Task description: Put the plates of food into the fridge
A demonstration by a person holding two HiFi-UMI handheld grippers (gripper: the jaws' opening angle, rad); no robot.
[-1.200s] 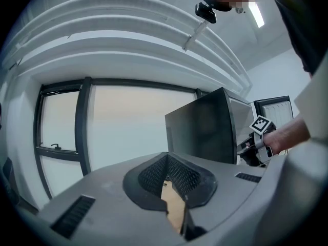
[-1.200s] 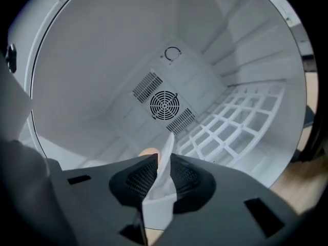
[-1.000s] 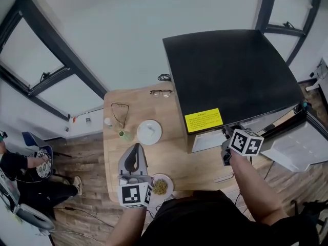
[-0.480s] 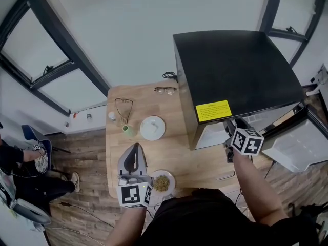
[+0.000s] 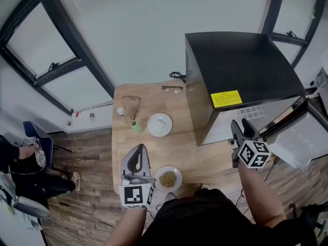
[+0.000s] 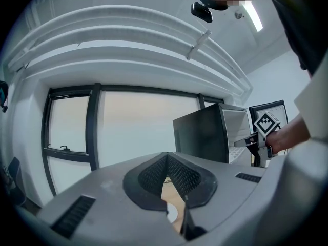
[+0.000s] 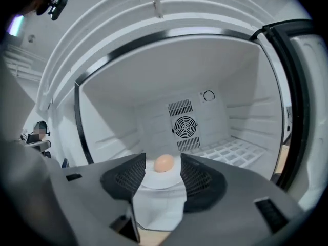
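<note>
one plate (image 7: 156,183) with a round pale piece of food (image 7: 164,163) already sits inside the fridge (image 5: 241,60), on its white bottom. the right gripper (image 7: 163,158) is in front of it at the open door. its fingers (image 7: 128,178) are spread as wide as they go. the plate shows between them, but the pads do not pinch it, so they hold nothing.

i judge that the step now is to take this gripper out. to do it well i would pull straight back along the fingers, level and without turning, because a sideways move could push the plate or knock its rim. i would keep the fingers spread until they are past the plate edge.

the left gripper (image 6: 167,160) hangs above the counter (image 5: 195,158), its fingers pressed together with nothing between them. just beside it is a plate of greenish food (image 5: 179,177), and further back a second white plate (image 5: 156,129). what lies on that one i cannot tell. these two are not yet in the fridge, so i think most of the task remains.
</note>
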